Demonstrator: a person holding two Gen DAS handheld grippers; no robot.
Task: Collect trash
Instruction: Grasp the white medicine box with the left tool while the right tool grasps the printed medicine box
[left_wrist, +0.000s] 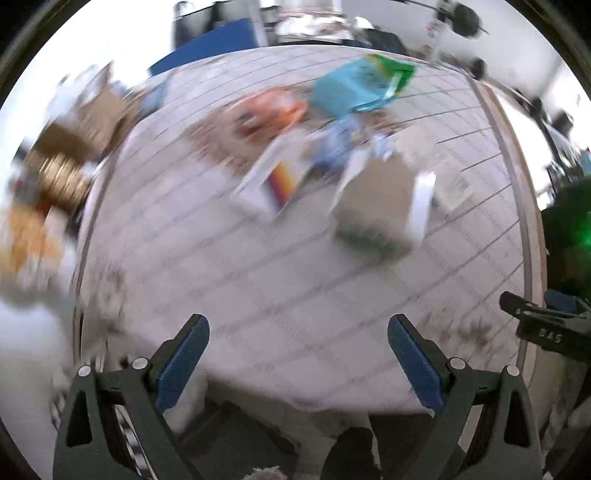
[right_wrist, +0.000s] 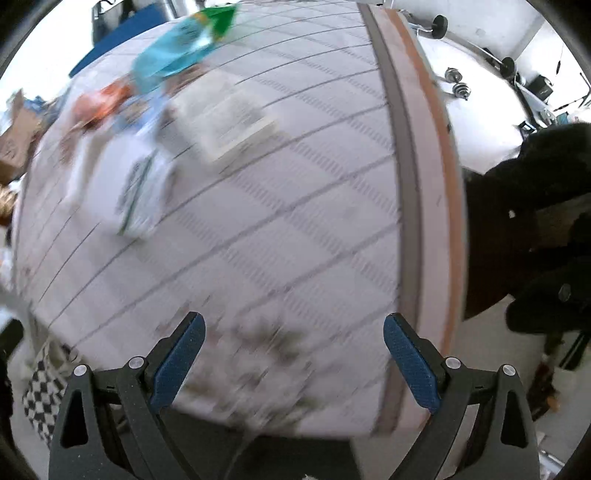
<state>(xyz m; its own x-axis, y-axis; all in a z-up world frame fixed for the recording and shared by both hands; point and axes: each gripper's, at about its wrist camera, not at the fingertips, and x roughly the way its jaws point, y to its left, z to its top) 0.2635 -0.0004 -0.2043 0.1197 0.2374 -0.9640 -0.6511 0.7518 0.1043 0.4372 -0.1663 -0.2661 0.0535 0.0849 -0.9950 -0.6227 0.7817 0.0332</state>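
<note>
Both tongs are open wide and hold nothing: the left gripper (left_wrist: 298, 330) and the right gripper (right_wrist: 293, 328) hang over the near part of the table (left_wrist: 295, 288), above its white cloth with thin dark lines. All is blurred by motion.

The trash lies in a loose group on the far half of the table, well apart from both tongs. The left view shows a grey-brown box (left_wrist: 376, 210) with its long axis running from near to far, a white card with a rainbow stripe (left_wrist: 275, 181) tilted beside it, blue crumpled wrap (left_wrist: 340, 144), an orange wrapper (left_wrist: 273, 110) and a teal bag (left_wrist: 354, 88) with a green end pointing right and away. The left view alone shows the right tool's black body (left_wrist: 546, 328) at its right edge.

The right view shows what the left one hardly does: a flat printed paper (right_wrist: 229, 122), the table's brown edge (right_wrist: 432, 206), a dark coat (right_wrist: 532, 221) and a checkered cloth (right_wrist: 44, 398) below the table.
</note>
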